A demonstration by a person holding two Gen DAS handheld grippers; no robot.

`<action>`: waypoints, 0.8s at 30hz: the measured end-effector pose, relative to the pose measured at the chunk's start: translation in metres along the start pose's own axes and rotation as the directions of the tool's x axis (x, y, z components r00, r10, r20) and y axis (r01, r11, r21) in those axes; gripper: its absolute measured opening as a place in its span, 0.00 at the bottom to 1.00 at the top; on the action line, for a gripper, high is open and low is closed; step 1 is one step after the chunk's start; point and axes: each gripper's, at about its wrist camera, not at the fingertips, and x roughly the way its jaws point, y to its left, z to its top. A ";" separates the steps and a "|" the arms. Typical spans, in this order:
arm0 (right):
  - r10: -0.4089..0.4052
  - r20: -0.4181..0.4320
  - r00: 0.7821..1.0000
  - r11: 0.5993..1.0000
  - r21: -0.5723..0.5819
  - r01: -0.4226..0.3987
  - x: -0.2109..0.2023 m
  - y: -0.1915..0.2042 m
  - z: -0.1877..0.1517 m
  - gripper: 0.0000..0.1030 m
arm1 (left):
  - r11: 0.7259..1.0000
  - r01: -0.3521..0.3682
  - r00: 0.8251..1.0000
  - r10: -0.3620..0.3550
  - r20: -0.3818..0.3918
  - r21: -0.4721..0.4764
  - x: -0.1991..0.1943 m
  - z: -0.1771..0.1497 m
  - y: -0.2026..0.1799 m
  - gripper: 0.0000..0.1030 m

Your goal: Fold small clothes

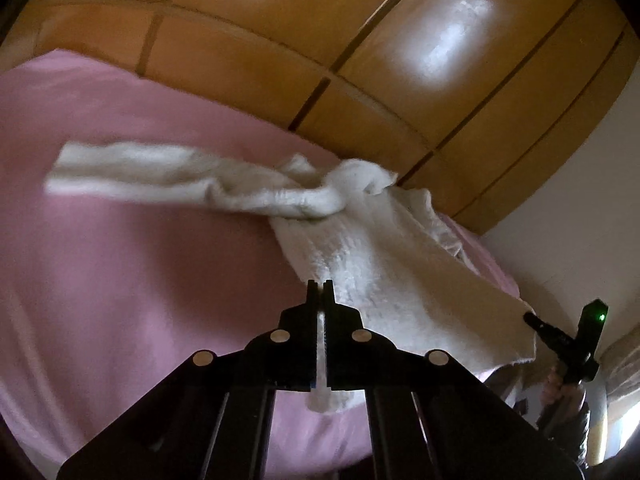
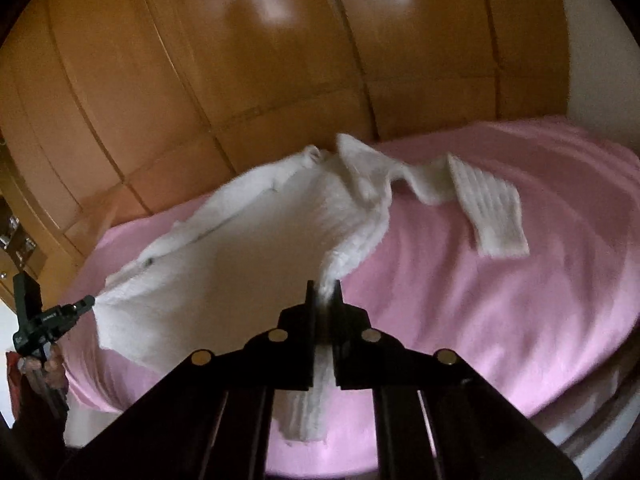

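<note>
Over the pink bed (image 1: 120, 280), both claws pinch the white sweater's (image 1: 360, 264) hem corners.

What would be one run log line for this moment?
left gripper: shut on sweater hem | right gripper: shut on sweater hem | sweater: stretched between both over pink bed | fold: not yet done

One white knitted sweater (image 1: 372, 264), with two sleeves showing. One bed with a pink sheet (image 1: 120, 280). Two black grippers: the left gripper (image 1: 319, 292) and the right gripper (image 2: 323, 292). One wooden wardrobe (image 2: 240, 60) of many panels behind the bed.
</note>
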 end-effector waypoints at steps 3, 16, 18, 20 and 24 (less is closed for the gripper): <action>-0.023 -0.066 0.998 0.998 0.052 0.027 0.005 -0.018 -0.033 0.05 | 0.999 -0.036 0.998 0.035 -0.060 -0.024 0.004 -0.028 0.009 0.01; -0.208 -0.110 0.972 0.969 0.113 0.220 0.041 -0.044 -0.063 0.58 | 0.928 -0.330 0.941 0.339 0.022 -0.172 0.014 -0.016 0.075 0.65; -0.192 -0.099 0.976 0.977 0.075 0.200 0.046 -0.026 -0.059 0.62 | 0.891 -0.416 0.901 0.431 0.048 -0.184 0.014 0.000 0.089 0.69; -0.170 -0.103 0.980 0.984 0.030 0.174 0.058 -0.006 -0.056 0.63 | 0.835 -0.520 0.840 0.538 0.072 -0.178 0.010 0.012 0.105 0.69; -0.121 -0.138 0.983 0.993 -0.027 0.119 0.084 0.025 -0.056 0.66 | 0.746 -0.662 0.739 0.666 0.099 -0.074 0.016 0.028 0.124 0.69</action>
